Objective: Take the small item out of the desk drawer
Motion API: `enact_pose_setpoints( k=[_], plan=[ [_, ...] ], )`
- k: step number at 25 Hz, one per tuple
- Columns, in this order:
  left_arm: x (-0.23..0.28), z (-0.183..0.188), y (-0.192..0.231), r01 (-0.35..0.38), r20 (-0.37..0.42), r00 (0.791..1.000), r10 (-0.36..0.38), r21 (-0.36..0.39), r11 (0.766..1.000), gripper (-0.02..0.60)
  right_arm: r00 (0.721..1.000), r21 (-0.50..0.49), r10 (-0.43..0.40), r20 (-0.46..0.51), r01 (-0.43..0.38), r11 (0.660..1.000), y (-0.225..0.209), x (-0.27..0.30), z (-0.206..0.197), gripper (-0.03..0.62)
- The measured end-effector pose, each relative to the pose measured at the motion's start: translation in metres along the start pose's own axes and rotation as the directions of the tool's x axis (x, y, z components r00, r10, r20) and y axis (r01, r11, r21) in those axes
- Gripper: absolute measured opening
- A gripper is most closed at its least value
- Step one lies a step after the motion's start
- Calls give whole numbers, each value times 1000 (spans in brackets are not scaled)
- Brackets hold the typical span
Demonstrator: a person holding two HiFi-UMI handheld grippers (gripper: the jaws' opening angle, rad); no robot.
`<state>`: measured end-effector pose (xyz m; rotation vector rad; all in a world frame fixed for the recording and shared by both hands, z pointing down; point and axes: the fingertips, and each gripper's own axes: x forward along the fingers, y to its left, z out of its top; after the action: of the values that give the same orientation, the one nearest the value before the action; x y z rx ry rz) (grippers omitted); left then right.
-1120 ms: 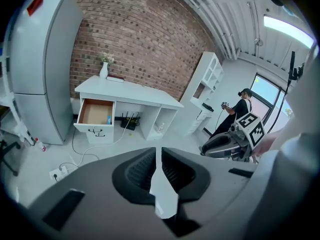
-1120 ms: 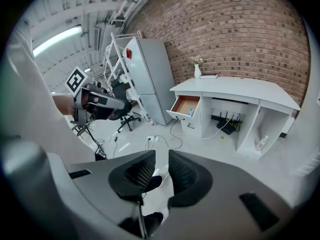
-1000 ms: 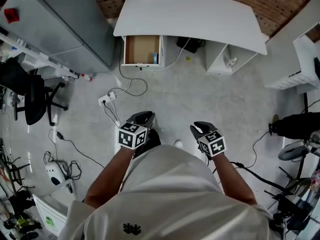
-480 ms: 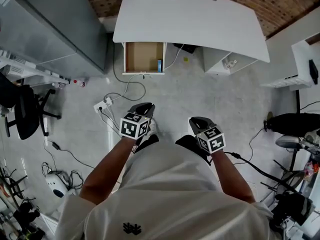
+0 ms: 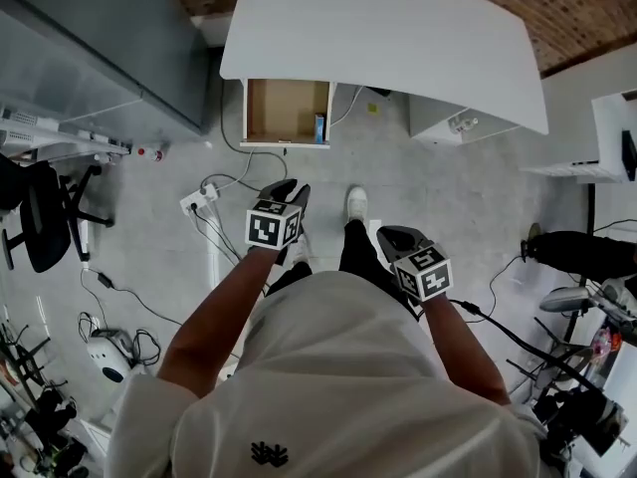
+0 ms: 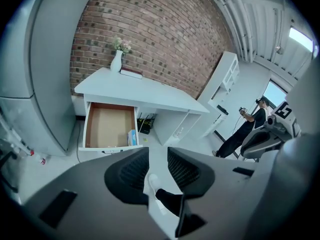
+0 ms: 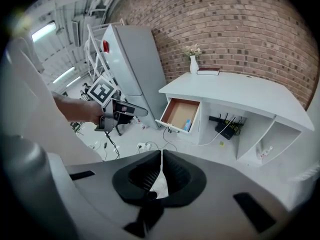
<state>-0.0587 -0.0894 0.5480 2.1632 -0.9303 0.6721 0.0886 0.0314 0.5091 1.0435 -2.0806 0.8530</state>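
Observation:
A white desk [image 5: 398, 28] stands ahead against a brick wall. Its drawer [image 5: 279, 108] is pulled open, showing a brown bottom. A small blue item [image 5: 319, 127] stands at the drawer's right front corner, also visible in the left gripper view [image 6: 132, 136] and the right gripper view [image 7: 187, 125]. My left gripper [image 5: 289, 189] is held out over the floor, well short of the drawer. Its jaws are opening [image 6: 158, 161], with nothing between them. My right gripper [image 5: 393, 237] hangs nearer my body, shut and empty [image 7: 161, 171].
A grey cabinet [image 5: 90, 38] stands left of the desk. A power strip with cables [image 5: 199, 199] lies on the floor between me and the drawer. An office chair [image 5: 45, 217] is at the left. Another person [image 6: 247, 129] stands far right.
I have stepped towards the desk, one foot now forward. The left gripper has moved ahead of the right one, and the drawer is nearer.

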Motion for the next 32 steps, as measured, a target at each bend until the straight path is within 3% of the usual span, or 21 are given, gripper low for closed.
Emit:
enact_pose_setpoints(
  k=[6,11,18,28,32],
  plan=[
    [86,26,16,-95,-58,994,91,-60,994,112,998,-26,51,-31,-52,998,-83,16,29,37],
    [164,47,48,-171,-118,980,162,-69,983,114,994,-33,87,-70,-89,995,-154,36,53,37],
    [262,56,94,-274,-205,947,247,-117,954,133,981,-3,124,-150,-126,992,-232,60,45,37],
    [351,48,149,-398,-301,890,341,-151,905,172,965,37,143,-220,-138,990,-310,80,45,37],
    [373,42,156,-396,-313,887,338,-144,907,173,958,55,160,-237,-151,987,-319,83,42,37]
  ],
)
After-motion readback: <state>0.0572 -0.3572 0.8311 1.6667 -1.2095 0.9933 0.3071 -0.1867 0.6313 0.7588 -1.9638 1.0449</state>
